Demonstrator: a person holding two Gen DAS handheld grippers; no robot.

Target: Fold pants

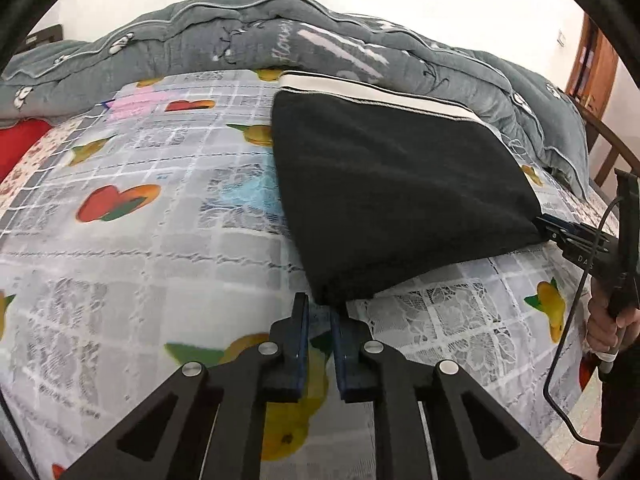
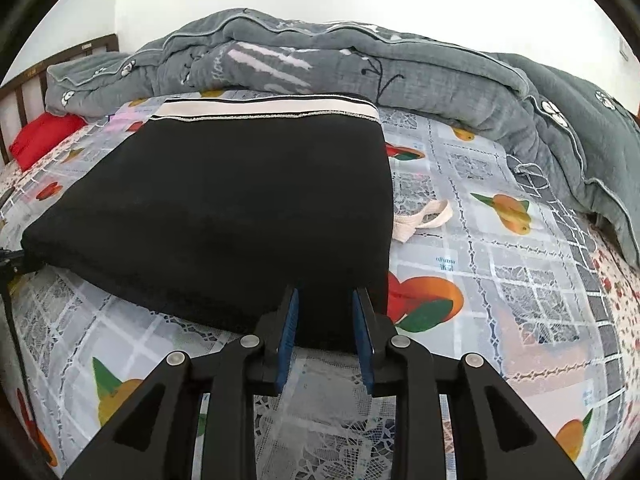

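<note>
The black pants [image 1: 400, 184] lie folded into a thick square on the fruit-print bedsheet [image 1: 140, 248], with the white waistband [image 1: 376, 94] at the far edge. My left gripper [image 1: 320, 304] sits at the near left corner, its jaws slightly apart with the corner just at the tips. In the right wrist view the pants [image 2: 224, 208] fill the middle, and my right gripper [image 2: 324, 296] is open around the near right edge of the fold. The right gripper also shows in the left wrist view [image 1: 554, 228] at the pants' right corner.
A grey quilt [image 1: 240, 40] is bunched along the far side of the bed. A red pillow [image 2: 44, 136] lies at the far left by the wooden headboard. A white drawstring [image 2: 424, 218] sticks out to the right of the pants. A wooden door [image 1: 592, 72] stands at the right.
</note>
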